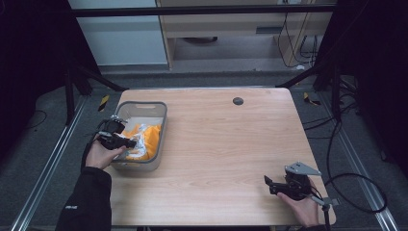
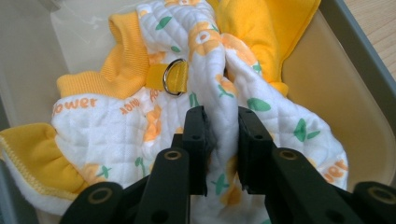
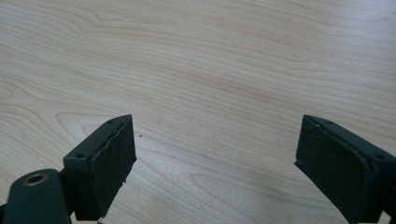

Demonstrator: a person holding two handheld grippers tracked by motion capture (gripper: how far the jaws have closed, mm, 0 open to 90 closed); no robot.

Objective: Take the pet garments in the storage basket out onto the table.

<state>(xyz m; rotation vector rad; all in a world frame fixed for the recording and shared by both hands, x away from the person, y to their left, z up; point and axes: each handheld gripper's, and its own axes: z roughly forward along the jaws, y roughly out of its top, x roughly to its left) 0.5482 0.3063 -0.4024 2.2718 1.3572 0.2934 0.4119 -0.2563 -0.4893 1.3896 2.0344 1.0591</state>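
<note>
Wide wooden bench (image 1: 216,154), with a grey bin (image 1: 163,134) near its left edge. Inside the bin, a crumpled quilted garment (image 2: 154,126), white with orange flowers and yellow cuffs. Left tongs (image 2: 220,128) pinched on a raised fold of it. Best lifted straight up, slowly, clear of the bin wall. Right tongs (image 3: 215,154) wide open, empty, low over bare wood. Garment's full shape and underside hidden in folds. Metal ring (image 2: 173,77) partly tucked.

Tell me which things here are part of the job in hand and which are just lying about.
In the job:
- left gripper, pinching a fold of the garment
- quilted flower-print garment
- grey bin holding it

Lying about:
- right gripper, open over bare table
- dark round spot on the tabletop
</note>
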